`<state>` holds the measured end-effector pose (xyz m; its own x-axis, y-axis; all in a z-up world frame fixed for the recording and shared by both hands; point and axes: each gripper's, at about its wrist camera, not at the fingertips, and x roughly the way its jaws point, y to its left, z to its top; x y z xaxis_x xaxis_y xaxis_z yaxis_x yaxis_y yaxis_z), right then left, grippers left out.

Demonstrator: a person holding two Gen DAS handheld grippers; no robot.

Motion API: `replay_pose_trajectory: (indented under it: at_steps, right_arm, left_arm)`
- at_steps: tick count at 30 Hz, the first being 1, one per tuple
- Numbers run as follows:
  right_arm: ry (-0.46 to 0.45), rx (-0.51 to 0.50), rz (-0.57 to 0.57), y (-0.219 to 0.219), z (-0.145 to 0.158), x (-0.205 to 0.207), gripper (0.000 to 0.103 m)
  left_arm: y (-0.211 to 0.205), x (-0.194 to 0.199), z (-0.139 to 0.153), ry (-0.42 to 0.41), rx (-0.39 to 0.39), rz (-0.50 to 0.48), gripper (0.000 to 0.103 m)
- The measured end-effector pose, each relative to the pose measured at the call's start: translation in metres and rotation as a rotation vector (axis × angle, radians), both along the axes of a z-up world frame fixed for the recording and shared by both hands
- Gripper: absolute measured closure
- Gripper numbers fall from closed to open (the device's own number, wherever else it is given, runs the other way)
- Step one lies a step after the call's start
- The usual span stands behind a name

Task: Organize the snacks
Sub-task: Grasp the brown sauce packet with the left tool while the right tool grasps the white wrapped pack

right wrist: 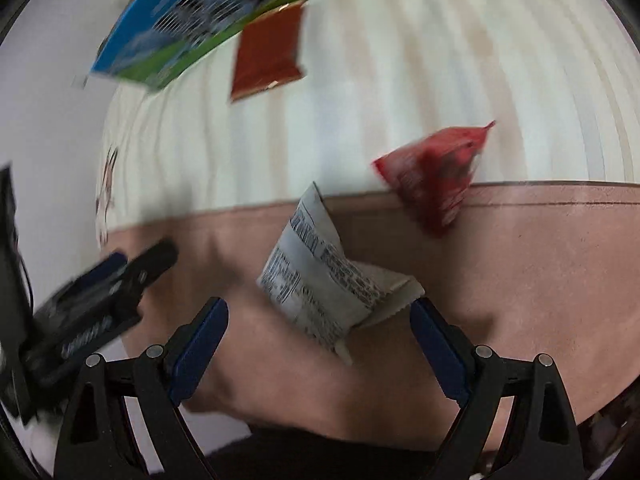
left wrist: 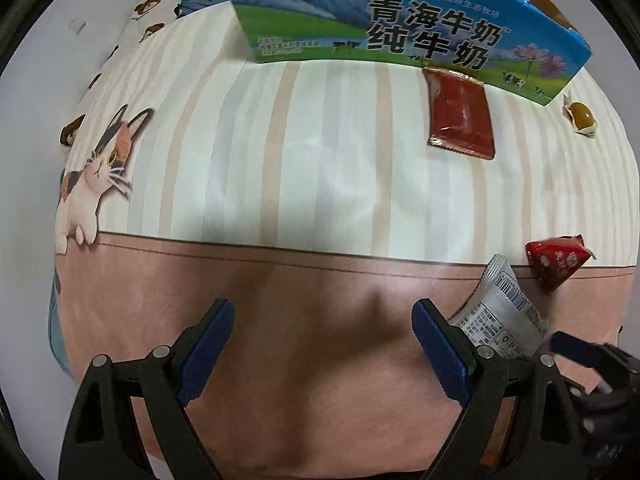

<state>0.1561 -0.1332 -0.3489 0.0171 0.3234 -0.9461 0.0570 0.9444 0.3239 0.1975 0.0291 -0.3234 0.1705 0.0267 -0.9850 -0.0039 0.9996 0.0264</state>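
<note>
A white snack packet [right wrist: 328, 280] with black print lies on the pink band of the cloth, just ahead of my open right gripper [right wrist: 320, 320], between its blue pads. It also shows in the left wrist view [left wrist: 496, 312], to the right of my open, empty left gripper [left wrist: 324, 320]. A red triangular packet [left wrist: 556, 260] [right wrist: 436, 172] sits at the cloth's seam. A dark red flat packet [left wrist: 460, 114] [right wrist: 268, 54] lies near the blue-green milk box [left wrist: 400, 24] [right wrist: 200, 16]. A small wrapped brown candy [left wrist: 580, 114] lies far right.
The striped cloth with a cat print [left wrist: 96, 172] covers the surface. A bear-print fabric [left wrist: 148, 12] lies at the back left beside a white wall. The left gripper appears at the left of the right wrist view [right wrist: 100, 296].
</note>
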Motion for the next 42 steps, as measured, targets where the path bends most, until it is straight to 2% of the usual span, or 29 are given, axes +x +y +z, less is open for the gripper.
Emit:
replay_pose_trajectory:
  at_steps: [3, 4, 7, 9, 11, 12, 13, 14, 16, 18, 21, 25, 27, 31, 33, 35, 37, 38, 42]
  right_arm:
    - [-0.101, -0.155, 0.135, 0.02, 0.013, -0.002, 0.008]
    - [-0.123, -0.205, 0.217, 0.034, 0.013, -0.001, 0.008]
    - [-0.144, -0.336, 0.413, 0.069, 0.0, 0.002, 0.008]
    - [-0.126, -0.404, 0.55, 0.091, -0.021, -0.002, 0.008]
    - [-0.091, -0.425, 0.598, 0.1, -0.037, -0.005, 0.009]
    - [-0.073, -0.42, 0.613, 0.102, -0.044, -0.006, 0.014]
    - [-0.066, -0.42, 0.611, 0.103, -0.051, -0.007, 0.031]
    - [-0.066, -0.422, 0.603, 0.101, -0.053, -0.008, 0.039]
    - [-0.077, -0.4, 0.528, 0.091, -0.05, -0.006, 0.045]
    - [-0.086, -0.366, 0.398, 0.07, -0.042, -0.001, 0.046]
    - [-0.062, -0.217, 0.134, 0.022, -0.031, 0.007, 0.047]
    - [-0.054, -0.118, -0.057, -0.019, -0.024, 0.006, 0.047]
    - [-0.053, -0.102, -0.112, -0.034, -0.021, 0.006, 0.047]
    - [-0.048, -0.07, -0.206, -0.054, -0.016, 0.011, 0.047]
    - [-0.051, -0.062, -0.237, -0.065, -0.016, 0.014, 0.047]
    - [-0.047, -0.057, -0.264, -0.073, -0.018, 0.021, 0.047]
    - [-0.037, -0.048, -0.282, -0.075, -0.022, 0.029, 0.047]
    - [-0.032, -0.045, -0.286, -0.077, -0.022, 0.03, 0.047]
    - [-0.028, -0.042, -0.272, -0.085, -0.019, 0.029, 0.047]
  left_arm:
    - [0.007, -0.006, -0.003, -0.002, 0.025, 0.011, 0.012]
    - [0.009, -0.008, -0.005, 0.001, 0.04, 0.011, 0.012]
    - [0.016, -0.013, -0.014, 0.024, 0.072, 0.014, 0.012]
    - [0.02, -0.018, -0.021, 0.041, 0.085, 0.02, 0.012]
    - [0.023, -0.022, -0.026, 0.053, 0.098, 0.023, 0.012]
    - [0.024, -0.023, -0.028, 0.059, 0.103, 0.026, 0.012]
    - [0.025, -0.024, -0.03, 0.063, 0.105, 0.029, 0.012]
    - [0.026, -0.026, -0.03, 0.065, 0.107, 0.033, 0.012]
    - [0.026, -0.023, -0.027, 0.062, 0.105, 0.037, 0.012]
    - [0.024, -0.017, -0.022, 0.047, 0.098, 0.031, 0.012]
    - [0.007, 0.002, -0.011, 0.022, 0.075, 0.003, 0.012]
    - [-0.029, 0.049, 0.007, 0.003, -0.015, -0.033, 0.012]
    - [-0.051, 0.08, 0.009, -0.001, -0.065, -0.05, 0.012]
    - [-0.088, 0.131, -0.003, 0.042, -0.15, -0.082, 0.012]
    - [-0.104, 0.146, -0.013, 0.061, -0.153, -0.113, 0.012]
    - [-0.117, 0.155, -0.024, 0.082, -0.118, -0.138, 0.013]
    - [-0.125, 0.161, -0.038, 0.108, -0.1, -0.153, 0.032]
    - [-0.127, 0.161, -0.041, 0.111, -0.092, -0.156, 0.047]
    - [-0.118, 0.141, -0.036, 0.056, -0.068, -0.162, 0.048]
